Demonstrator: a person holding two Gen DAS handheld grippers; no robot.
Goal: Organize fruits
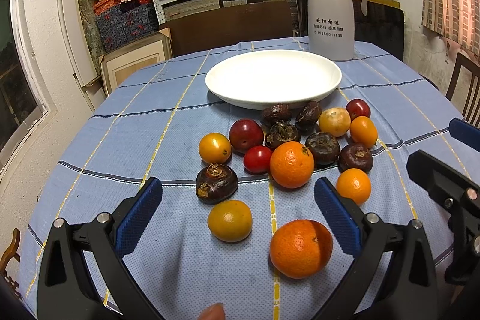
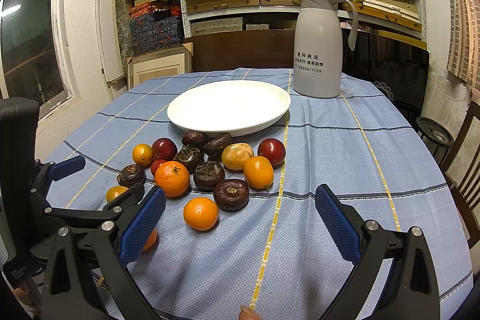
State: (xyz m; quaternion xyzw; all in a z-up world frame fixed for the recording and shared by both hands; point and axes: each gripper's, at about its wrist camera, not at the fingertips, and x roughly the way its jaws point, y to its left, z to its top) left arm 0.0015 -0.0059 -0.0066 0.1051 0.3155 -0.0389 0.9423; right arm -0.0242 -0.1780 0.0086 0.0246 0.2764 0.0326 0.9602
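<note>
Counting perhaps six water chestnuts [image 1: 216,182], one plate [image 1: 273,98].

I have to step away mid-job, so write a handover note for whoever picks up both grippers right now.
Left gripper: open, empty, hovering over the near fruit.
Right gripper: open, empty, hovering beside the pile.
White plate: bare, behind the fruit on the blue tablecloth.
Fruit: oranges, plums, dark water chestnuts and a tomato, all loose on the cloth; the nearest orange sits by the left gripper.
White jug: stands behind the plate.
Done: nothing plated.
Left: every piece.
</note>
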